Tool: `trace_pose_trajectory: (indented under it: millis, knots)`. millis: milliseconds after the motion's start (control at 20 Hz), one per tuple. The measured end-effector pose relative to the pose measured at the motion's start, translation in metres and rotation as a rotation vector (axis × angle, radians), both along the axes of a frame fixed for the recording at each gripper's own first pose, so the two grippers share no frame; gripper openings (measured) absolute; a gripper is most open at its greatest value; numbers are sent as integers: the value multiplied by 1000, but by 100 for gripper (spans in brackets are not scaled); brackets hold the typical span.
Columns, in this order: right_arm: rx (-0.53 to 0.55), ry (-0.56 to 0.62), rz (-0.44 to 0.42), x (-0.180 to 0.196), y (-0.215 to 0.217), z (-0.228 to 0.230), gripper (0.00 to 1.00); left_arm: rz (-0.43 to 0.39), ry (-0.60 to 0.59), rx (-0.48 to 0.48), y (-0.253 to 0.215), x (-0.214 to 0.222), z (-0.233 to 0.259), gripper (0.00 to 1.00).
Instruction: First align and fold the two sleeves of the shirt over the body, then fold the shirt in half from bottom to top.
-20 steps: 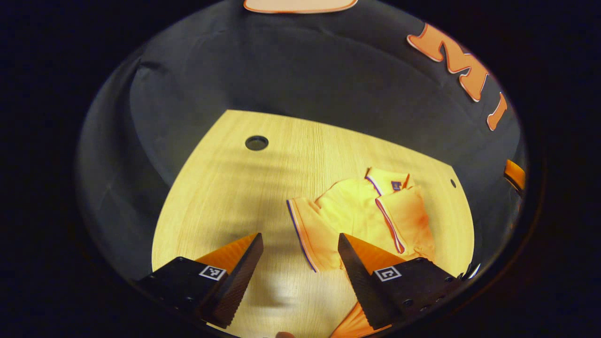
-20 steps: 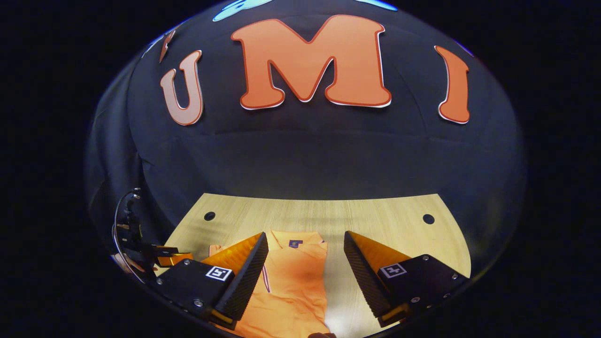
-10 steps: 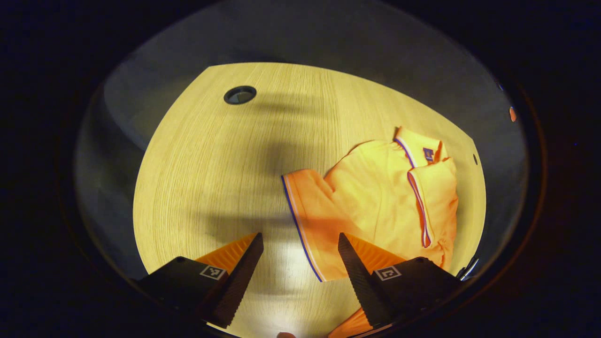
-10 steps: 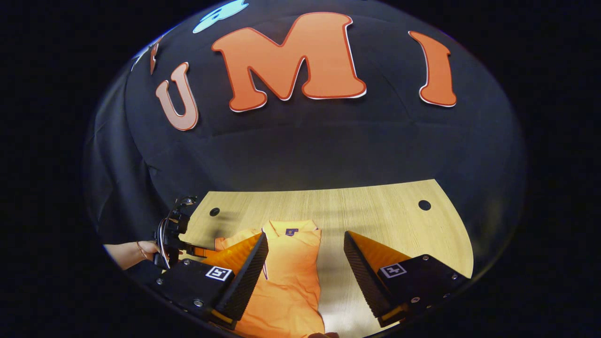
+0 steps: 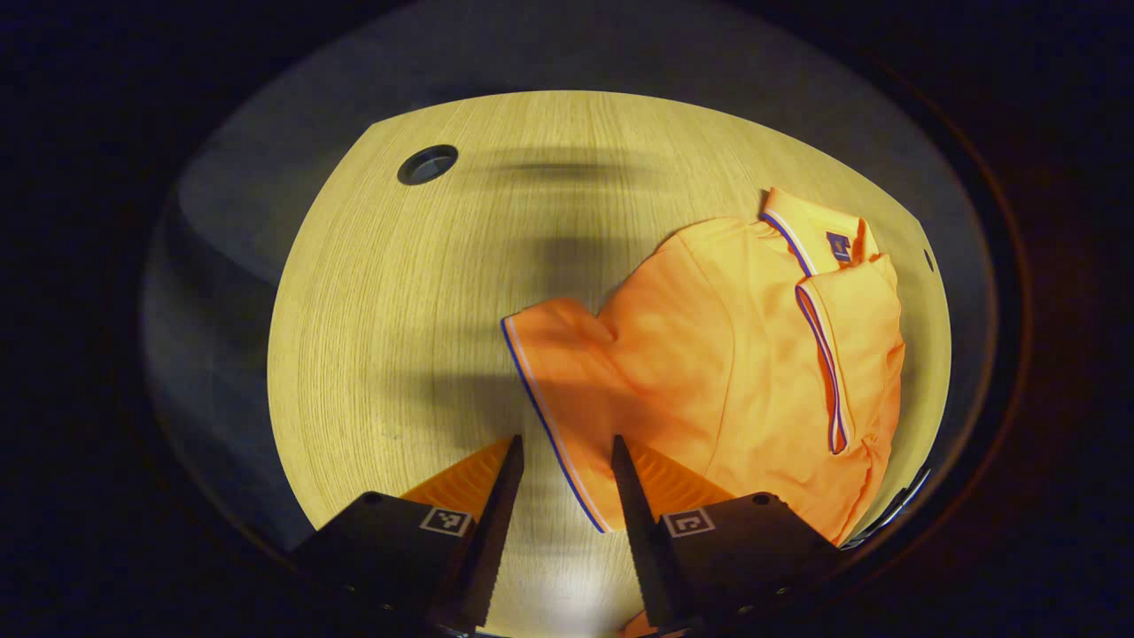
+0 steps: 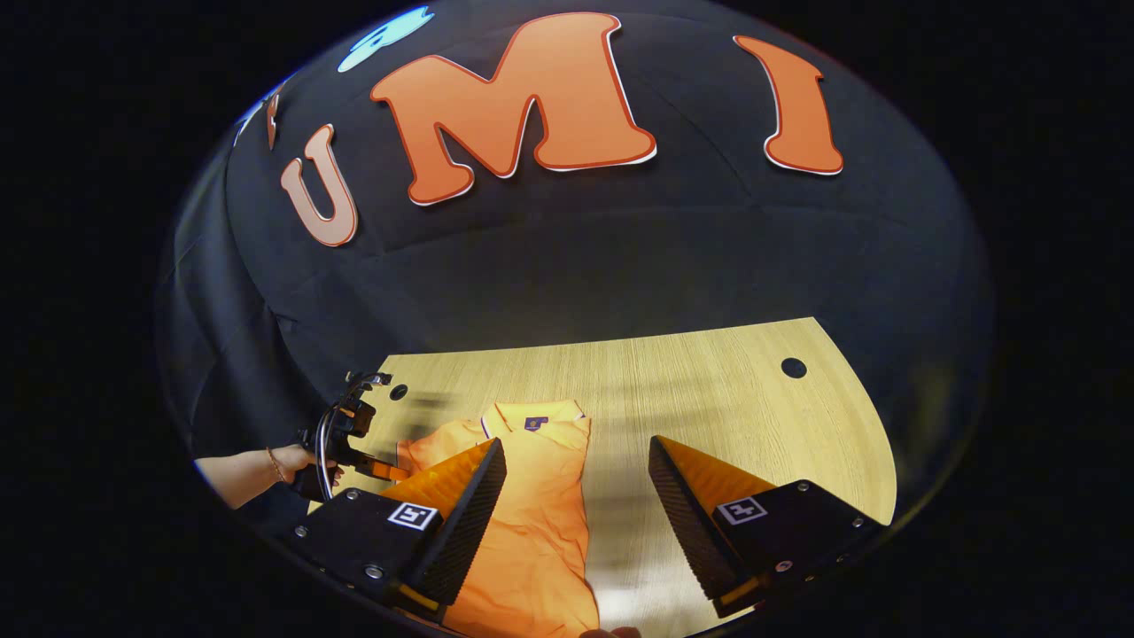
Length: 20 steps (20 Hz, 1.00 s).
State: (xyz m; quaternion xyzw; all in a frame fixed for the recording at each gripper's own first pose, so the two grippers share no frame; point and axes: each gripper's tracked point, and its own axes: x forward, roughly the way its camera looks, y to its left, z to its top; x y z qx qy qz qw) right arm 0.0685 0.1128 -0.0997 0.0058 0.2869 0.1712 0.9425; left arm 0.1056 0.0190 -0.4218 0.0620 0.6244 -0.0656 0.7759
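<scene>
An orange polo shirt [image 5: 735,354] lies flat on the wooden table [image 5: 390,301], collar [image 5: 811,235] toward the far side. One sleeve [image 5: 850,346] lies folded over the body. The other sleeve [image 5: 554,363] spreads out to the left, its striped hem running down between the fingers of my left gripper [image 5: 565,443]. Those fingers stand close together with a gap left, low over the hem. In the right gripper view the shirt [image 6: 540,505] lies under my right gripper [image 6: 576,447], which hangs wide open above it, holding nothing. The left gripper [image 6: 354,443] and the hand [image 6: 266,465] on it show at the left.
A round cable hole [image 5: 427,164] sits at the table's far left corner, and another hole [image 6: 793,367] at the far right. The black cloth wall [image 6: 576,266] rises just behind the table. Bare wood [image 6: 726,399] lies to the right of the shirt.
My left gripper has dropped toward the spread sleeve and its fingers have narrowed around the hem. The right gripper has drifted a little, staying open above the shirt.
</scene>
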Motion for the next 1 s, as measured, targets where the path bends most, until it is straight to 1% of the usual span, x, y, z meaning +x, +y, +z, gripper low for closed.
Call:
trace_pose_trajectory:
  millis: [50,100,150,200,250,300,450,500,600,750,850,1000]
  knots:
    - [-2,-1,-2,1,-3,-1,99,11,-23,-13,-5,2,1,57]
    - [-1,-4,-4,1,-5,-1,99,38,-44,-22,-8,5,-1,25]
    - [-1,-9,-9,3,-8,0,99,57,-48,-22,-8,5,-3,13]
    - [-2,-15,-13,4,-10,1,99,59,-63,-27,-5,4,1,7]
    - [-3,-20,-15,5,-11,1,99,72,-85,-38,-4,4,3,7]
    - [-1,-23,-16,5,-12,1,99,86,-85,-50,-3,4,4,1]
    - [17,-15,-2,1,-8,1,99,103,-68,-59,-2,-3,5,1]
    - [18,-21,0,2,-9,3,99,104,-83,-63,-3,-2,12,2]
    - [18,-36,-2,1,-11,7,98,101,-138,-76,-5,4,30,1]
    - [35,-59,-4,0,-14,15,99,131,-156,-106,-12,1,55,1]
    - [36,-80,-8,0,-19,20,99,121,-170,-131,-24,0,71,1]
    - [42,-108,-18,0,-25,26,99,86,-190,-168,-54,-2,91,1]
